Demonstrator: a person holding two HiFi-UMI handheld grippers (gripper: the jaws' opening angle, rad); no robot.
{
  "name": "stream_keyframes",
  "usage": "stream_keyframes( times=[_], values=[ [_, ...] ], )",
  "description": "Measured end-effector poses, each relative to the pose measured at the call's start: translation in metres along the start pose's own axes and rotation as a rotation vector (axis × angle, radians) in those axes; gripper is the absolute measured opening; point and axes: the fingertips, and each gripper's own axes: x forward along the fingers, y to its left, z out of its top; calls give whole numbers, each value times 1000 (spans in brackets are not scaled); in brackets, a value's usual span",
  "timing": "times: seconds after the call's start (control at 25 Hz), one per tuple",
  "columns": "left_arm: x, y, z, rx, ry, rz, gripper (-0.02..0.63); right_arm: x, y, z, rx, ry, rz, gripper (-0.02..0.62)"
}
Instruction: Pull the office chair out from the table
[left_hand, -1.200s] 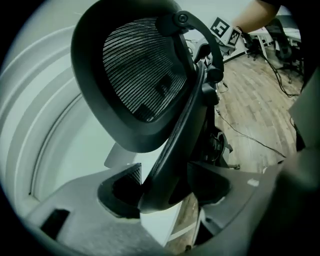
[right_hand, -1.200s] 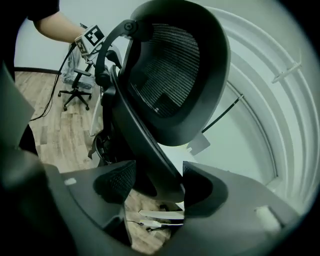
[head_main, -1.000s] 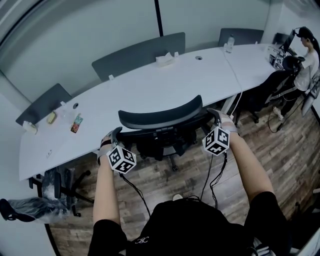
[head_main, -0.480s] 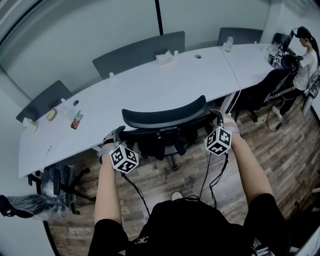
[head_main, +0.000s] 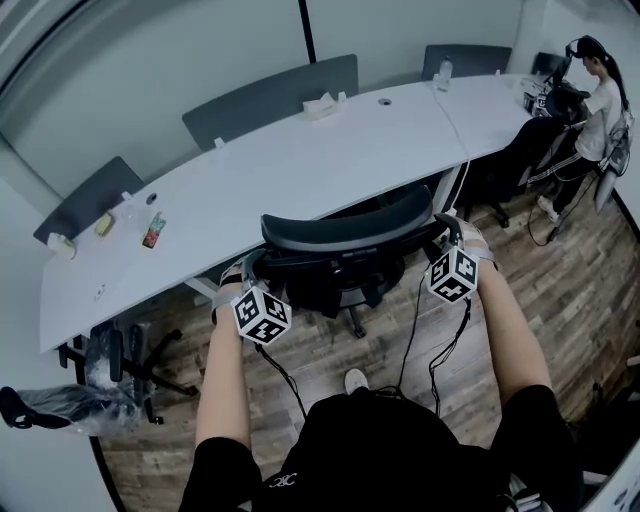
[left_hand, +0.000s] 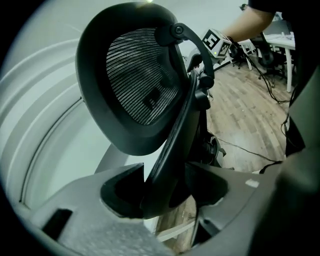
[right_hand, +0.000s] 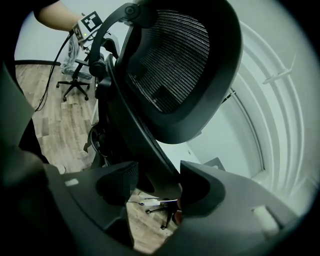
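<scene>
The left gripper (head_main: 241, 273) and right gripper (head_main: 447, 233) each clamp 1 side edge of the chair (head_main: 345, 232) — an even hold for a straight pull — its back just beside the table (head_main: 250, 180).

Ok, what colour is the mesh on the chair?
Black, finely ribbed; the mesh shows best in the left gripper view.

3 grey chair backs (head_main: 270, 95) stand well apart in a row. A tissue box (head_main: 320, 103), a bottle (head_main: 444, 70) and a colourful packet (head_main: 152, 230) lie well apart. A person (head_main: 598, 100) is at far right, above the wood-plank floor (head_main: 570, 280).
</scene>
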Motion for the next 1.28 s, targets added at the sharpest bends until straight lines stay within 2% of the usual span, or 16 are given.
stream_keyframes(
  times=[0.24,0.52,0.84,1.04,1.28],
  values=[
    [-44,-56,17,0,-54,-37,241,-38,18,-34,-9,26,-20,270],
    [-82,-88,25,0,-75,-56,232,-68,28,-46,-9,78,-48,276],
    [-127,-129,24,1,-97,-61,232,-120,60,-62,2,99,-61,279],
    [-155,-155,30,6,-119,-77,230,-147,72,-75,0,133,-49,282],
    [-173,-181,39,7,-155,-110,225,-165,78,-90,20,123,-79,296]
  ],
)
